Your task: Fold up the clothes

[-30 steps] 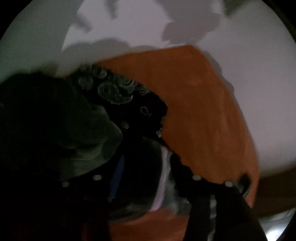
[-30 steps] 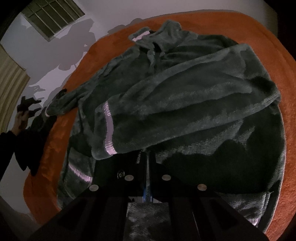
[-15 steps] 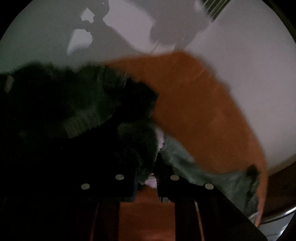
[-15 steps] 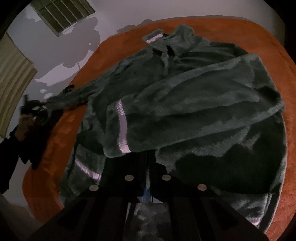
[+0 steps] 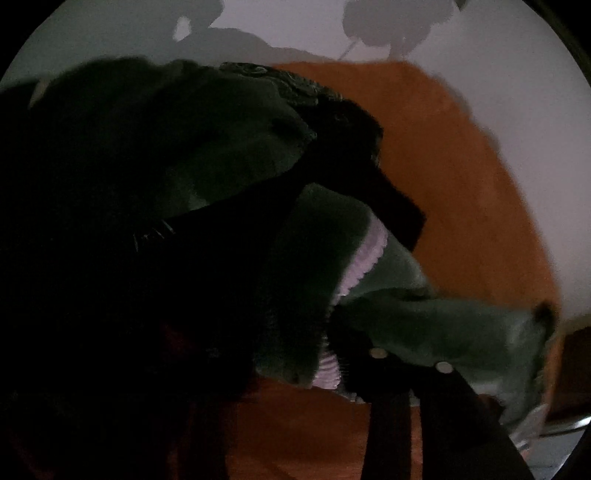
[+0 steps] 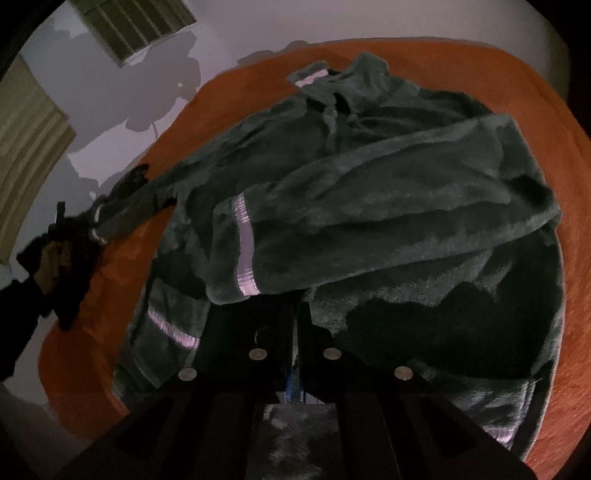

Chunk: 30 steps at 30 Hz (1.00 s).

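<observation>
A dark green fleece jacket (image 6: 369, 221) with pale lilac stripes lies spread on the orange bed cover (image 6: 554, 110), one sleeve (image 6: 388, 229) folded across its chest. My right gripper (image 6: 293, 332) is shut, low over the jacket's lower part just below that sleeve's cuff. The other sleeve (image 6: 140, 206) stretches left toward my left gripper (image 6: 61, 236), held in a hand. In the left wrist view, that sleeve's lilac-striped cuff (image 5: 364, 254) lies between the jaws of the left gripper (image 5: 295, 343), which are opening. Its left finger is lost in darkness.
A black paisley-patterned cloth (image 5: 295, 85) lies bunched beside the sleeve at the bed's left edge (image 6: 74, 295). A white wall, a barred vent (image 6: 136, 26) and a curtain (image 6: 26, 140) stand behind. The orange cover (image 5: 461, 184) shows bare to the right of the cuff.
The left gripper dropped toward the bed, narrowed around the sleeve cuff, then its jaws spread again with the cuff still between them. The right gripper stayed shut in place.
</observation>
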{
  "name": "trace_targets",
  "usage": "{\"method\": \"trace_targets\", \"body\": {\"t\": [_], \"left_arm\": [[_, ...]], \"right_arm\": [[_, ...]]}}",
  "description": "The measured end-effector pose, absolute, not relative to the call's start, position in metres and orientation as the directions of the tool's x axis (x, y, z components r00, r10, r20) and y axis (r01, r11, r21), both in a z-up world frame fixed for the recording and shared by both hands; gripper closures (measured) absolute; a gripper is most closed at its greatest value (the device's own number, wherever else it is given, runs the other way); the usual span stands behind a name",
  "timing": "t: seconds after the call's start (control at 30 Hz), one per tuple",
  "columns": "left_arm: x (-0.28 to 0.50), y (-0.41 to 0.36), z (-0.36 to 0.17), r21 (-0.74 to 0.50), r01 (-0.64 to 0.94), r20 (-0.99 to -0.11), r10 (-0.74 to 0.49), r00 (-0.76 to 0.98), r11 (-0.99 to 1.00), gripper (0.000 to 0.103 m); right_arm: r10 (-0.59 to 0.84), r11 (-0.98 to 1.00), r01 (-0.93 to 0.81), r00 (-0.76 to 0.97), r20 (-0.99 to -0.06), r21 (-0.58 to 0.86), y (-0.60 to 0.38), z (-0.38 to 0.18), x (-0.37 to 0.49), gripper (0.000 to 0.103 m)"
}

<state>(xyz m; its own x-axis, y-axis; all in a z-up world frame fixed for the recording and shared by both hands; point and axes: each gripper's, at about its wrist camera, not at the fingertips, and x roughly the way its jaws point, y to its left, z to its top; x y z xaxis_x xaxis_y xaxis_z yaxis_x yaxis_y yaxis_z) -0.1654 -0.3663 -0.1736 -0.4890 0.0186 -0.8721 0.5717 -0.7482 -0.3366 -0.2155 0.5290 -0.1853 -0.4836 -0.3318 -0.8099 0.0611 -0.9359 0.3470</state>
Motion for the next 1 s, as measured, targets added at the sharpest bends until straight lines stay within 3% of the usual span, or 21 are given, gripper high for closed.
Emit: {"method": "trace_targets", "body": {"t": [0.1, 0.2, 0.33, 0.57, 0.6, 0.63, 0.67, 0.8, 0.87, 0.93, 1.0], "left_arm": [[-0.15, -0.37, -0.147, -0.376, 0.537, -0.827, 0.013, -0.562, -0.755, 0.057], [-0.14, -0.365, -0.129, -0.343, 0.475, -0.806, -0.006, -0.592, -0.81, 0.045], [-0.139, -0.356, -0.144, -0.258, 0.423, -0.824, -0.031, -0.566, -0.868, 0.044], [-0.147, -0.341, -0.164, -0.235, 0.408, -0.83, -0.036, -0.556, -0.882, 0.045], [-0.151, -0.341, -0.17, -0.219, 0.429, -0.839, -0.055, -0.541, -0.876, 0.061], [-0.156, -0.346, -0.182, -0.197, 0.47, -0.864, -0.075, -0.498, -0.86, 0.086], [-0.156, -0.349, -0.189, -0.188, 0.514, -0.885, -0.083, -0.459, -0.837, 0.098], [-0.125, -0.358, -0.181, -0.279, 0.578, -0.869, -0.054, -0.491, -0.767, 0.098], [-0.127, -0.358, -0.19, -0.214, 0.553, -0.893, -0.068, -0.444, -0.805, 0.098], [-0.126, -0.363, -0.191, -0.279, 0.561, -0.888, -0.013, -0.46, -0.78, 0.095], [-0.125, -0.368, -0.193, -0.345, 0.568, -0.878, 0.043, -0.478, -0.747, 0.083]], "right_arm": [[-0.337, -0.932, 0.048, -0.478, -0.811, 0.359, 0.532, -0.188, -0.214, 0.102], [-0.347, -0.926, 0.035, -0.473, -0.81, 0.376, 0.534, -0.191, -0.214, 0.102], [-0.353, -0.924, 0.041, -0.47, -0.809, 0.379, 0.532, -0.192, -0.215, 0.102], [-0.37, -0.921, 0.064, -0.456, -0.81, 0.384, 0.52, -0.194, -0.217, 0.102], [-0.37, -0.921, 0.066, -0.452, -0.812, 0.383, 0.519, -0.195, -0.217, 0.102], [-0.369, -0.922, 0.066, -0.449, -0.814, 0.381, 0.518, -0.196, -0.217, 0.102], [-0.369, -0.922, 0.064, -0.45, -0.814, 0.383, 0.518, -0.196, -0.217, 0.102], [-0.369, -0.92, 0.054, -0.461, -0.808, 0.389, 0.522, -0.194, -0.213, 0.102], [-0.365, -0.92, 0.046, -0.459, -0.81, 0.389, 0.525, -0.196, -0.212, 0.102], [-0.362, -0.92, 0.036, -0.454, -0.814, 0.389, 0.527, -0.199, -0.213, 0.102], [-0.364, -0.918, 0.03, -0.451, -0.815, 0.394, 0.528, -0.201, -0.214, 0.102]]}}
